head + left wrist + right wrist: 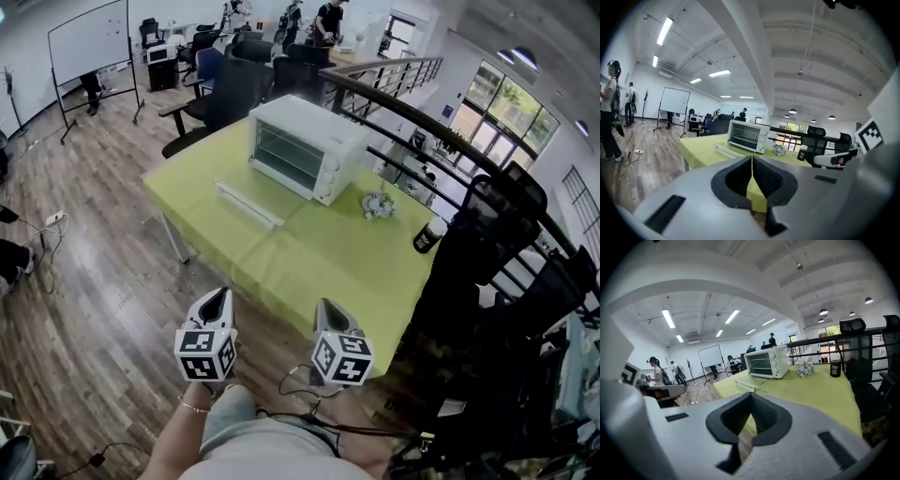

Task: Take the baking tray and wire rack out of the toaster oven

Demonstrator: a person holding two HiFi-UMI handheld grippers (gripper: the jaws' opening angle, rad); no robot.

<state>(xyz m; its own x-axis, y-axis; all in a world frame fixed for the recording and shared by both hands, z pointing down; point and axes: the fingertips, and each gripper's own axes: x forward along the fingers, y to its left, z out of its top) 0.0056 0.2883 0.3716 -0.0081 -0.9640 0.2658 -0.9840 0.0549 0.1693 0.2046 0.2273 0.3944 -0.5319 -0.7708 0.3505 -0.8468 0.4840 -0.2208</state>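
Left gripper (pixel 218 298) and right gripper (pixel 323 307) are both clenched with nothing between the jaws; their own views show the pads meeting on a thin seam. We see them side by side at the near end of the table (pixel 187 192). The left one is over the wood floor (pixel 103 309) just off the near corner, the right one over the near edge of the yellow-green cloth (pixel 337 253).

The white toaster oven (pixel 305 150) stands at the far end of the table, well apart from both grippers, with its glass door shut and its knobs at the right of the door. A shelf (pixel 745 138) shows inside behind the glass; tray or rack, we cannot tell.

A long white flat piece (pixel 248 203) lies on the cloth just in front of the oven door, between the oven and the grippers. Right of the oven sits a small crumpled white bundle (pixel 379 204), and further right a black can (pixel 429 234) near the table's edge.

- Dark office chairs (pixel 234 89) crowd the far side behind the oven.
- A railing (pixel 412 117) runs along the right, with a black chair (pixel 497 225) close to the table's right edge.
- A whiteboard (pixel 89 37) stands far left, and a power strip with its cable (pixel 54 220) lies on the floor.
- One person (pixel 328 19) stands at the far end of the room.
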